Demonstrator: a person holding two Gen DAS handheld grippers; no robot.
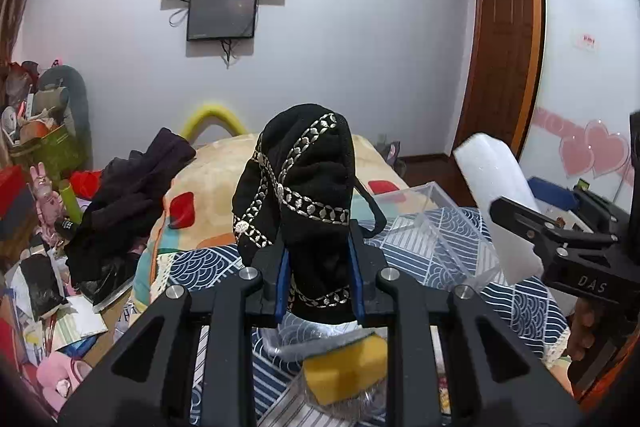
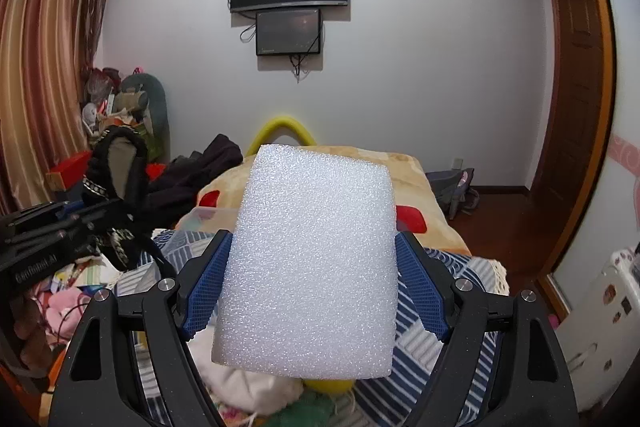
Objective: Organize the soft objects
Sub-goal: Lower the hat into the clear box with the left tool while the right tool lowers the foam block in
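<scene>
- The left gripper (image 1: 320, 267) is clenched on a black embroidered cloth (image 1: 298, 183), held aloft above the bed (image 1: 224, 167).
- The right gripper (image 2: 312, 283) pinches a white foam block (image 2: 310, 267) by its edges.
- A clear box (image 1: 424, 215) sits on the patterned quilt (image 1: 200, 263) below.
- Risk: the foam may buckle and pop free; the cloth's dangling strap could snag the box rim.

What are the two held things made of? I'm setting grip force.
White block: looks like polyethylene packing foam, matte, with a fine bubbly grain. Black hat: soft knit or velvety cloth, folds and sags, trimmed with shiny metallic-looking braid; exact fibre unclear.
</scene>
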